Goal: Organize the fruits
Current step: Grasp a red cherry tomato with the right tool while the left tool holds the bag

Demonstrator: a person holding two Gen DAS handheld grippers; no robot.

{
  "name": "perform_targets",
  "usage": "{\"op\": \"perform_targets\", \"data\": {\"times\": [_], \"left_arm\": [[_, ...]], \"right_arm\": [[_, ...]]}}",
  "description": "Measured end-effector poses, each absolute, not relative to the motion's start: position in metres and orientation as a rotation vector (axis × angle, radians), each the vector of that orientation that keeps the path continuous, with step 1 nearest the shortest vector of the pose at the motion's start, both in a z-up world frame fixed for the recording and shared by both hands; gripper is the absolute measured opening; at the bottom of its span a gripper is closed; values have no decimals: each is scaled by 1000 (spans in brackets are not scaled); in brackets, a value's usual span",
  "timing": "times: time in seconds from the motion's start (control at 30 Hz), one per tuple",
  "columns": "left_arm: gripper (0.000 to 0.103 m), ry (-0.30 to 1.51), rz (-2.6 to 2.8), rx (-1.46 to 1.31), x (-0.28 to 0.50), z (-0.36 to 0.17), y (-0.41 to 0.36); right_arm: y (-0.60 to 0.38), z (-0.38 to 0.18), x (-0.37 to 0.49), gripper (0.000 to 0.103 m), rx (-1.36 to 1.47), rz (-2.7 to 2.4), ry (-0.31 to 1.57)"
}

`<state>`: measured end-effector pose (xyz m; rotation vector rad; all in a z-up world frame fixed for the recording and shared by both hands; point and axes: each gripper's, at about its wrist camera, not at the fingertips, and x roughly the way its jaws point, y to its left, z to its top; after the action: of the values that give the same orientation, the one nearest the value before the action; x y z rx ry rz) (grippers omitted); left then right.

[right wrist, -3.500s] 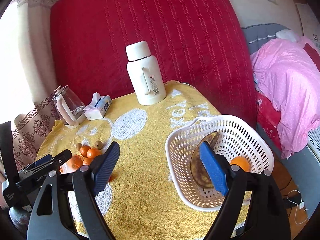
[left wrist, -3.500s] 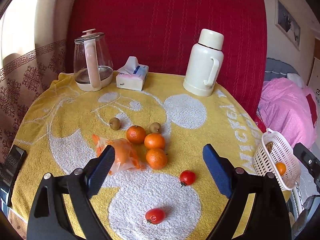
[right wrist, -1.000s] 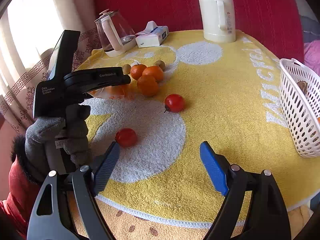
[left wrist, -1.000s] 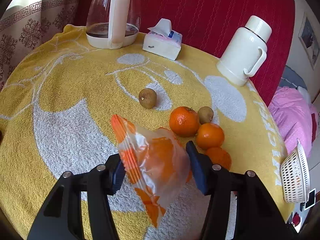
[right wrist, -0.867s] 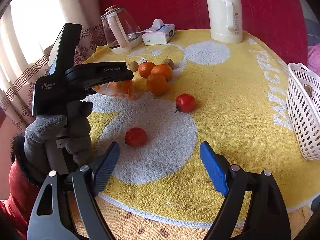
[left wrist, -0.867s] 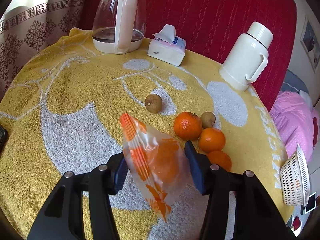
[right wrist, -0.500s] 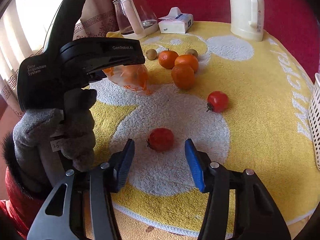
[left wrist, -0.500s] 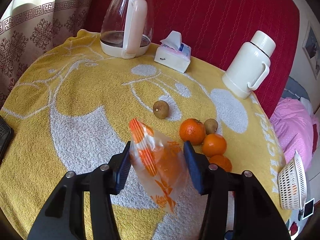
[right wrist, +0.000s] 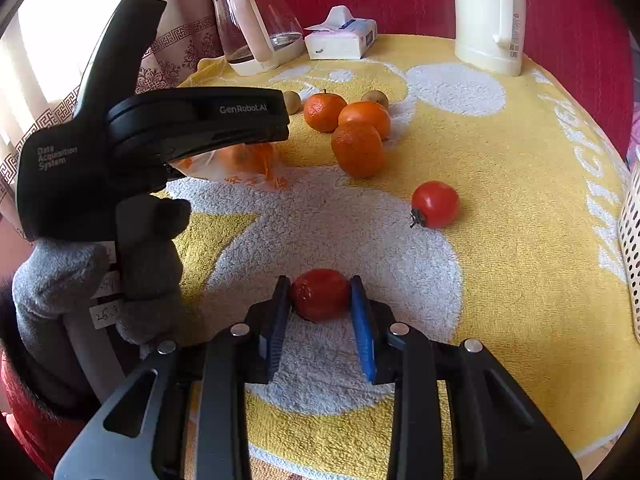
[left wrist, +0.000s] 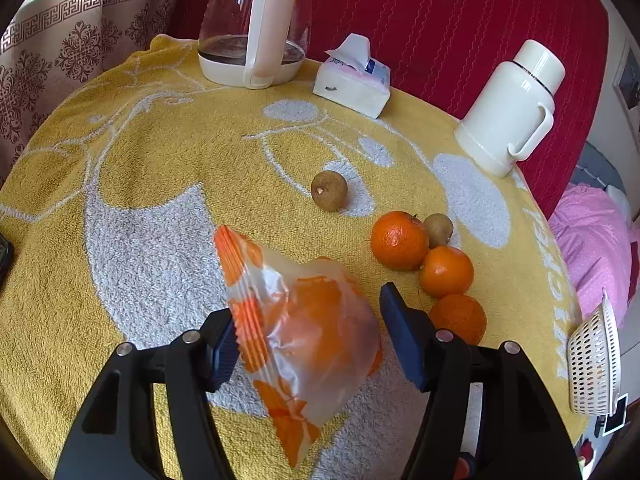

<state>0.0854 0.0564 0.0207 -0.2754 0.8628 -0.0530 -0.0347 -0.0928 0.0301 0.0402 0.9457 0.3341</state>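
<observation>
The right tongs [right wrist: 320,300] are clamped on a small red tomato [right wrist: 319,294] sitting on the white patch of the yellow-and-white terry towel covering the round counter [right wrist: 500,184]. Both blue pads press its sides low down, probably so the round fruit cannot roll out when lifted.

The left tongs [left wrist: 308,340] straddle a clear plastic packet printed with orange slices [left wrist: 304,332]; their jaws are opening, the left pad at the packet's crimped edge and the right pad apart from it, so the packet looks to be let go.

At one o'clock from the right tongs lies a second red tomato [right wrist: 435,204]; at twelve o'clock three mandarins [right wrist: 358,148] cluster, touching. The white perforated plastic basket [right wrist: 630,248], at three o'clock, is the likely destination.
</observation>
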Motion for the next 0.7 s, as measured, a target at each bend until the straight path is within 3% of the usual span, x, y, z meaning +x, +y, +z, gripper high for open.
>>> {"op": "perform_targets", "data": {"times": [0.2,0.27,0.43,0.7], "left_arm": [[64,860,-42,-209,85,18,47],[56,858,-47,-203,85,18,47],[49,840,-75,-223,81,23,49],[48,767,-111,-235,69,41,47]], "right_arm": [[-105,35,-41,31,84,321,931],[-107,38,-44,31,88,321,925],[-112,48,-55,31,106,321,897],[-125,55,-55,31,147,287,869]]}}
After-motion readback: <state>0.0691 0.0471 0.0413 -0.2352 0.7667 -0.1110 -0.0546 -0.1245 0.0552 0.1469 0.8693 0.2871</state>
